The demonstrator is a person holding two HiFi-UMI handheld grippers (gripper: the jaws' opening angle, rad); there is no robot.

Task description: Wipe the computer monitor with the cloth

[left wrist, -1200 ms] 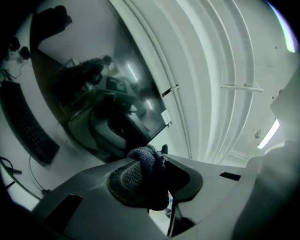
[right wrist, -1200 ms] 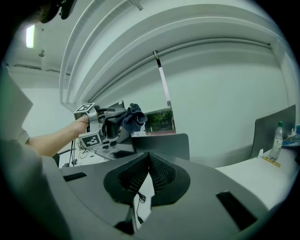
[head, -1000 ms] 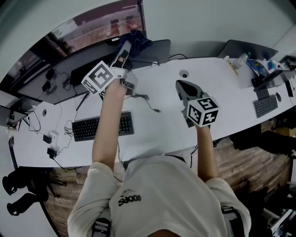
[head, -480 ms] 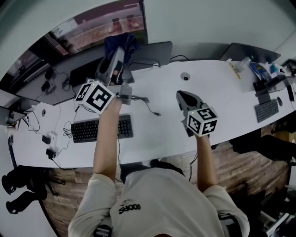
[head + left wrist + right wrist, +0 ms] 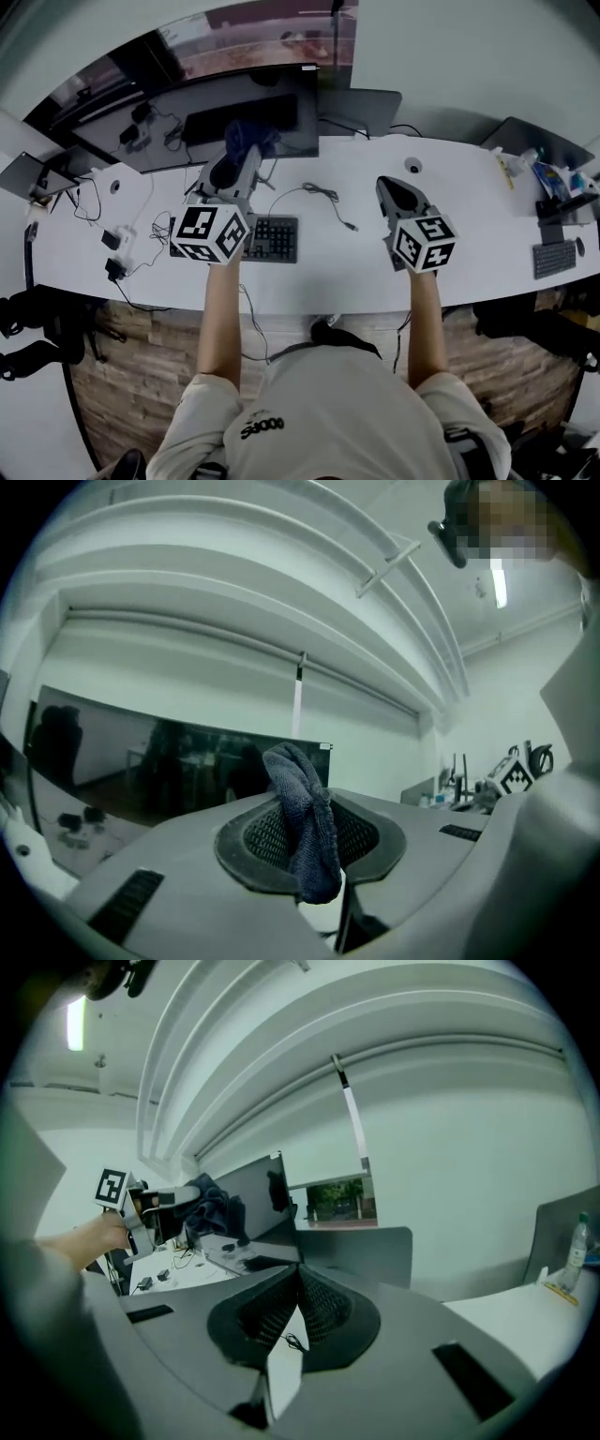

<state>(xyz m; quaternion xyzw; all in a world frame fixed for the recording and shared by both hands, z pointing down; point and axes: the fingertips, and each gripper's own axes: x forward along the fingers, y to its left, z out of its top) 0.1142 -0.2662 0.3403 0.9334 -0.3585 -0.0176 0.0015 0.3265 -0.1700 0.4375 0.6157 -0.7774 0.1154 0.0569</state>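
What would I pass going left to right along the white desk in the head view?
Small white adapter → left gripper, jaws shut on the dark blue cloth → black keyboard → loose black cable → right gripper → grey keyboard at the far right.

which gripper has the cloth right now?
The left gripper: its jaws are shut on the dark blue cloth, facing the monitor. The right gripper has its jaws together with nothing between them.

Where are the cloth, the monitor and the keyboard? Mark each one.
cloth (image 5: 305, 827), left gripper view, its hanging middle fold.
monitor (image 5: 281, 84), head view, the dark screen.
keyboard (image 5: 277, 239), head view, its right half.
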